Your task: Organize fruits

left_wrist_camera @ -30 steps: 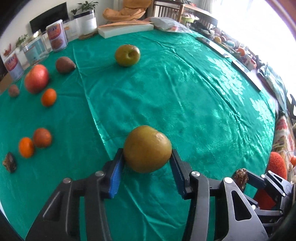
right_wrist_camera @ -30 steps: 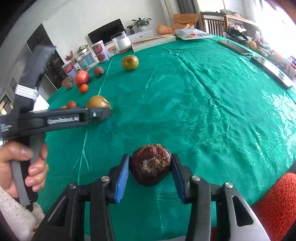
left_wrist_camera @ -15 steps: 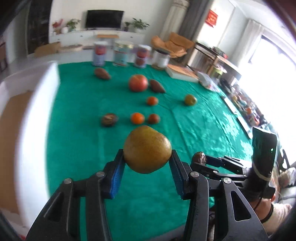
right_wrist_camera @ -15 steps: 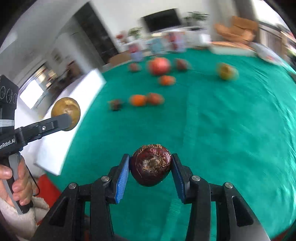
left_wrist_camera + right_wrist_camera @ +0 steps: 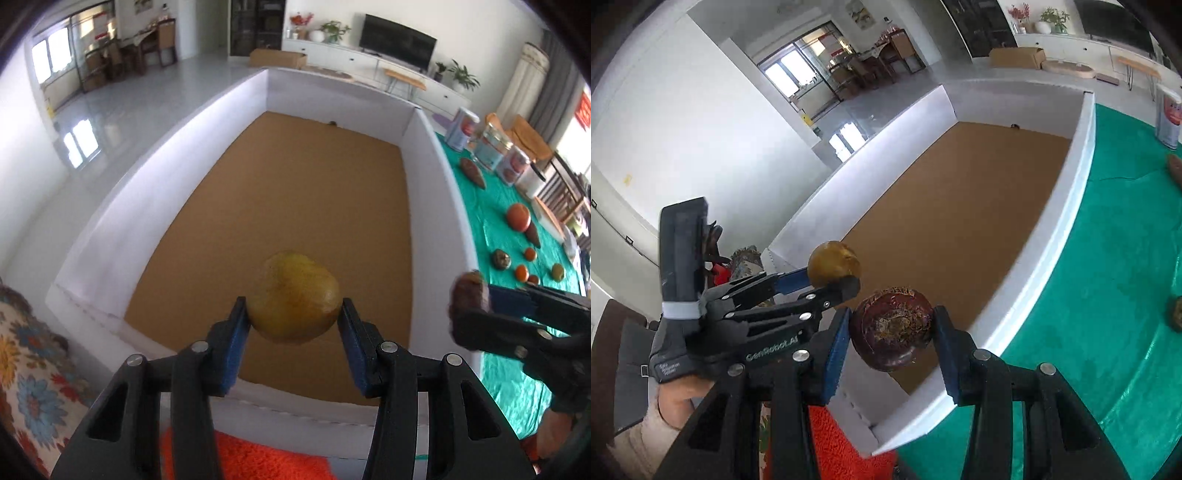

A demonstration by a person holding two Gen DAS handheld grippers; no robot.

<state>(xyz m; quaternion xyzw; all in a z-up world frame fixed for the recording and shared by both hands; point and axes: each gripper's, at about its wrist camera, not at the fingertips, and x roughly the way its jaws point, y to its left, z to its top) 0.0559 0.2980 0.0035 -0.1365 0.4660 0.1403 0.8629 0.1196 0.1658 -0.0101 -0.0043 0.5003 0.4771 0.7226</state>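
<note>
Left gripper (image 5: 293, 319) holds a yellow-brown pear (image 5: 293, 297) above the white box (image 5: 432, 206), ready to drop; right gripper (image 5: 891, 332) jaws clamp a dark mangosteen (image 5: 892, 328) over its near corner.

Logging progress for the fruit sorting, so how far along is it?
Early. Done: nothing shows in the box except a tiny dark speck at its far wall. In hand: the left hand-held gripper holds a pear and the right a mangosteen, both above the box. Left: the fruits on the green cloth, such as the red one.
</note>
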